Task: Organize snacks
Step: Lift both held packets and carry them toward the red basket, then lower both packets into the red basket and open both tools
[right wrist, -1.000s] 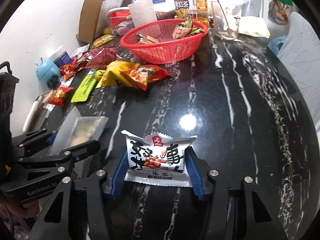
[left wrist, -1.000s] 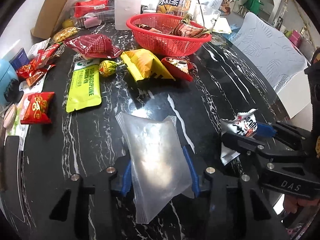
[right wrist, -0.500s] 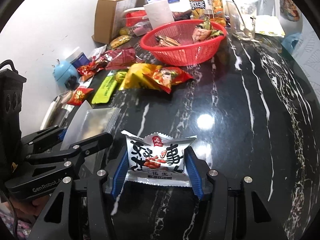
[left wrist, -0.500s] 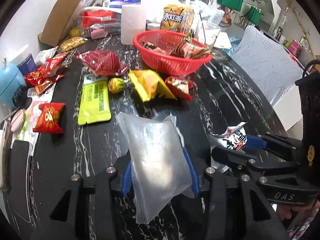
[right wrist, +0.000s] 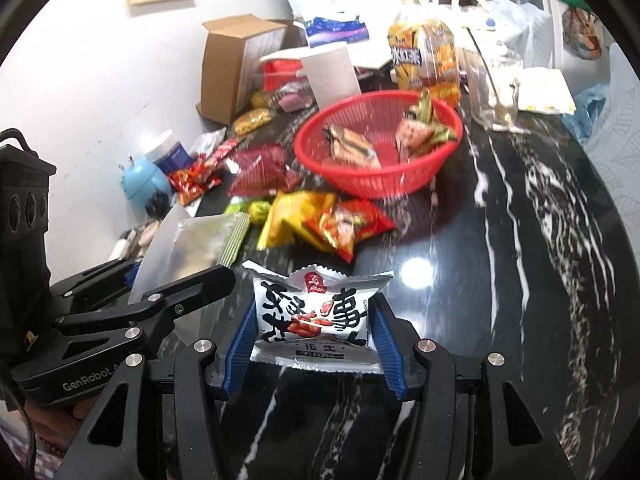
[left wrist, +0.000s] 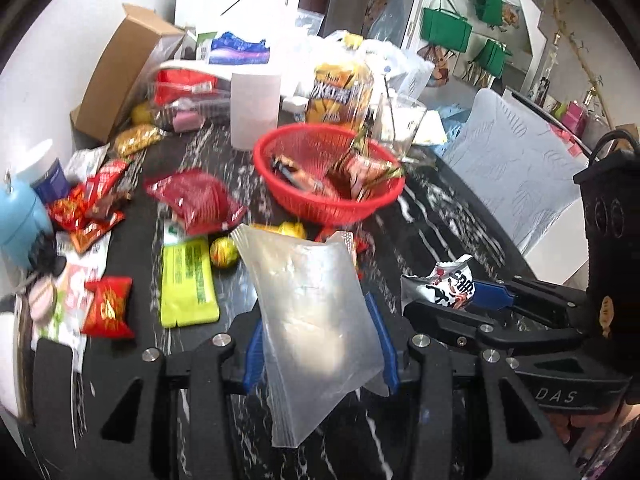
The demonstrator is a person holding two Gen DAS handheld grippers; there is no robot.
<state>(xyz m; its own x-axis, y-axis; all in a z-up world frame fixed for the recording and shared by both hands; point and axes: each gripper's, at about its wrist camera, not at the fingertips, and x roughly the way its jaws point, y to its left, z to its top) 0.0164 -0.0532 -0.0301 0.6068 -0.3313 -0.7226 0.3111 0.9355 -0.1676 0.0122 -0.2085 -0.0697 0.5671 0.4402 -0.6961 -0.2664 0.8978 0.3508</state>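
Item one: silver clear-faced pouch (left wrist: 316, 320), pinched between the blue fingers (left wrist: 254, 350) of the left gripper (left wrist: 320, 352), low centre of the left wrist view, its long axis running up and away from the fingers, its ribbed top edge pointing toward the red basket (left wrist: 280, 196). Item two: white peanut packet (right wrist: 316, 316), pinched across its width by the right gripper (right wrist: 314, 344), low centre of the right wrist view, held flat with its print facing up. Both items are clear of the black marbled surface (right wrist: 520, 280). Key relation: the basket sits ahead of both sets of fingers in the upper middle of each frame, past a scatter of loose yellow and red packets; the two grippers ride side by side, so neither looks clearly nearer. Judged next step: carry forward over the loose packets and release into the basket.
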